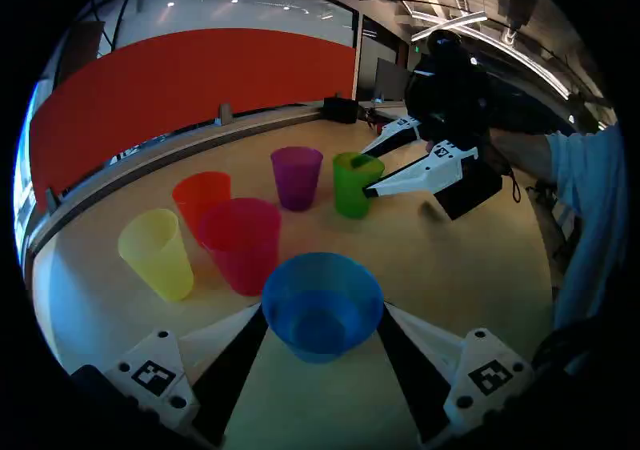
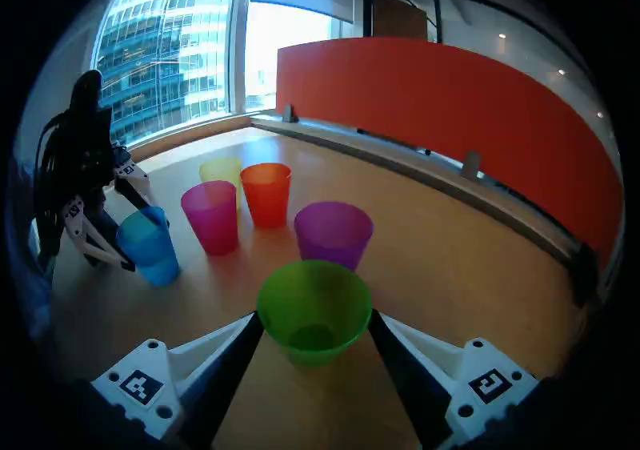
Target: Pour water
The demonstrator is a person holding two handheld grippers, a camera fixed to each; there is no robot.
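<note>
Water (image 1: pixel 320 331): lay as a shallow, level pool in the bottom of the blue cup (image 1: pixel 322 290).
Blue cup: stood upright between the fingers of the left gripper (image 1: pixel 322 312), at the near side of the table (image 1: pixel 456 258).
Handling: judged light, thin, smooth plastic whose wall would flex. Best held mid-wall with a gentle squeeze, since the tapered sides could slip and the water would shift on tilting.
Left gripper: was closed to the cup's width, with a finger pressed on each side.
Green cup (image 2: pixel 314 294): was well apart from the blue cup, upright, likely the receiver. Its contents could not be told.
Right gripper (image 2: pixel 314 315): was narrowed onto the green cup, with both fingers against its wall.
Neighbours: red cup (image 1: pixel 240 242) just beside the blue cup; yellow cup (image 1: pixel 156 254), orange cup (image 1: pixel 202 198) and purple cup (image 1: pixel 296 176) beyond it.
Open room: bare table lay between the blue cup and the green cup. The orange partition (image 1: pixel 192 82) at the far edge was well apart from the blue cup.
</note>
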